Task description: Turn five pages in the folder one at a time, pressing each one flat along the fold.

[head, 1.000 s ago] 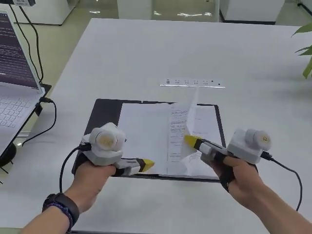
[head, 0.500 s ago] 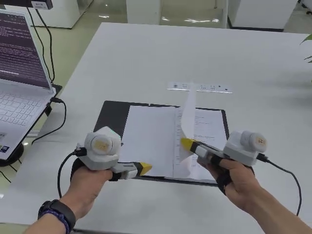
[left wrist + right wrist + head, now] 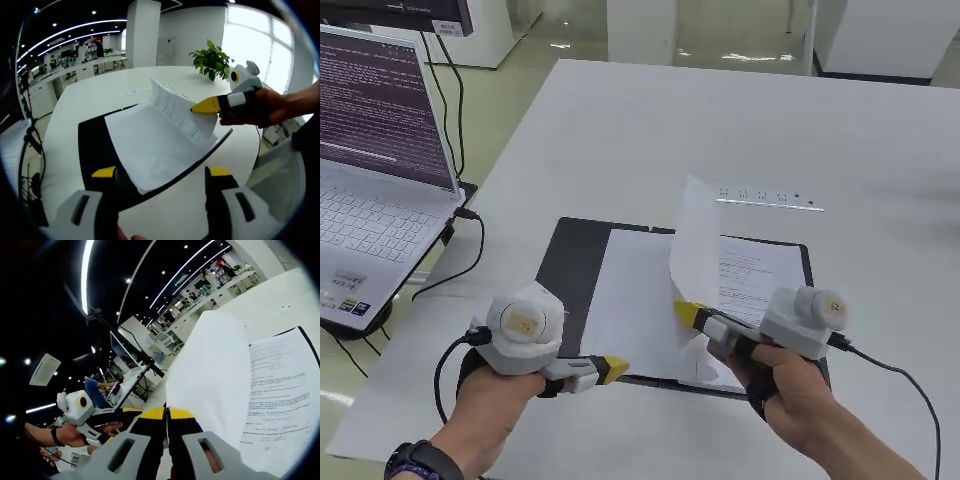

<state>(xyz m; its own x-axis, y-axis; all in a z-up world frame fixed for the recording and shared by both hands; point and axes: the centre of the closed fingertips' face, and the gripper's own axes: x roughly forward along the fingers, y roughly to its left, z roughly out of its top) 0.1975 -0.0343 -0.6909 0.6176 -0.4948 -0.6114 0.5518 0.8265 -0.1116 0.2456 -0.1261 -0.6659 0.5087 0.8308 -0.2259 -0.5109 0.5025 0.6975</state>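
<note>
Black folder (image 3: 575, 262): lies open and flat on the white table (image 3: 720, 120), in front of the person. A blank sheet lies on its left half and a printed sheet on its right.
Lifted page (image 3: 697, 245): stands upright above the fold, bowed, with its blank side facing left.
Right gripper (image 3: 686, 312): yellow-tipped jaws pressed together on the lifted page's lower edge.
Left gripper (image 3: 612, 370): jaws spread apart and holding nothing, at the folder's near edge, left of the fold. Contact with the folder cannot be told.
Laptop (image 3: 370, 200): open, screen lit, on the left.
Socket panel (image 3: 768, 198): in the tabletop beyond the folder.
</note>
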